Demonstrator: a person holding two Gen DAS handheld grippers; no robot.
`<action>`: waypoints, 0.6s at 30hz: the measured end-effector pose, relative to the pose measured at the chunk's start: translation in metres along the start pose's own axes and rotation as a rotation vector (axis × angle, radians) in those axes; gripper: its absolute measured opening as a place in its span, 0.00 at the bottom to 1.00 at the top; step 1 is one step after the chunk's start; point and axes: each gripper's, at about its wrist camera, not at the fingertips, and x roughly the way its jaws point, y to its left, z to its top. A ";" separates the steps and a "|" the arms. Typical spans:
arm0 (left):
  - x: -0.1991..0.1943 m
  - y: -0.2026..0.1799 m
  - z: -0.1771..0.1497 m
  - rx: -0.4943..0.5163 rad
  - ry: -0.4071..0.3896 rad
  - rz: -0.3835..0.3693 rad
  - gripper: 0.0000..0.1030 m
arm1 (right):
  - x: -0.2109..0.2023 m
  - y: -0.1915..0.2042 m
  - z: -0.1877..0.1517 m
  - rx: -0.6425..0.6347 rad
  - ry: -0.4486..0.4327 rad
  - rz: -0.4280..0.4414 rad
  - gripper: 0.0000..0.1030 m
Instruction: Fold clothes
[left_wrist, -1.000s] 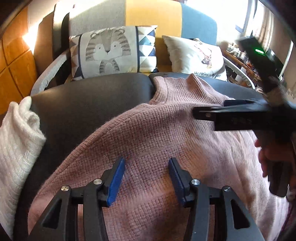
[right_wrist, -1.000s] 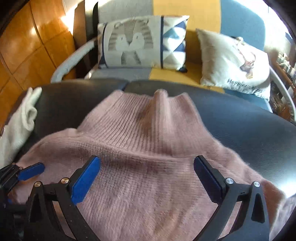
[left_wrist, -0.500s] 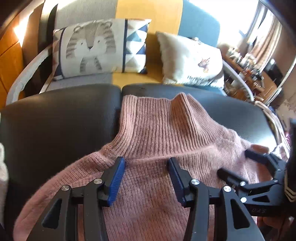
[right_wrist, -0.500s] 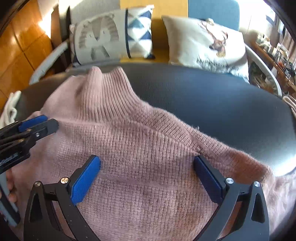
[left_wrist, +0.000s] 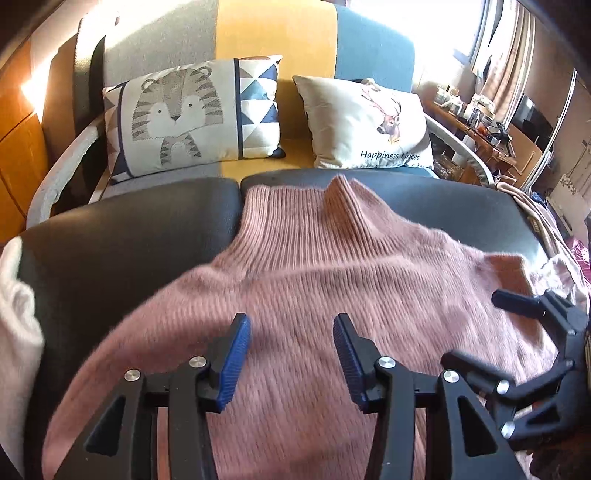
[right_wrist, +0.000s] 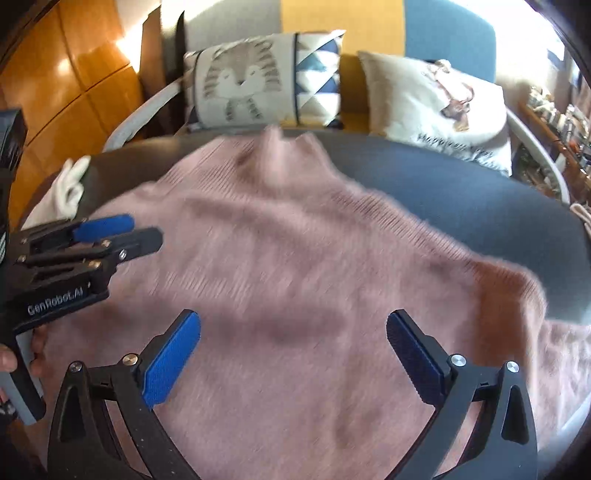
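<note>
A: Start with the biggest thing. What is the work surface?

B: A dark padded bench (left_wrist: 122, 236), with a sofa (left_wrist: 273, 33) behind it carrying a tiger cushion (left_wrist: 192, 114) and a deer cushion (left_wrist: 369, 122). Some white cloth (left_wrist: 18, 317) sits at the bench's left edge.

A: And the garment?

B: A pink sweater (left_wrist: 332, 269) lies spread flat across the bench, its high collar (left_wrist: 306, 206) pointing away toward the sofa and its body running back under both tools. So its long axis runs from the near edge to the far edge, roughly along the line the tools point.

A: Which hand is nearer which part?

B: The left gripper (left_wrist: 291, 354) hangs over the middle of the chest, just below the collar. The right gripper (right_wrist: 295, 354) is over the right half of the body; the right shoulder and sleeve stretch off to its right. Each side looks best reached by its own hand.

A: The jaws?

B: The left jaws stand at a middling gap, with nothing pinched; knit shows between them. The right jaws are spread wide and also empty. Whether either tip brushes the wool, I cannot tell; the picture is blurred.

A: Next?

B: Probably taking hold of an edge or sleeve to begin folding.
</note>
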 end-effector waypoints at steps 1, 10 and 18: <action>0.000 0.000 -0.006 0.000 0.012 0.010 0.47 | 0.003 0.005 -0.008 -0.004 0.023 0.011 1.00; -0.001 -0.003 -0.027 0.065 -0.007 0.059 0.47 | -0.011 0.014 -0.031 -0.004 0.021 -0.024 1.00; -0.027 0.008 -0.048 0.006 0.047 0.085 0.47 | -0.033 0.028 -0.070 0.015 0.028 0.020 1.00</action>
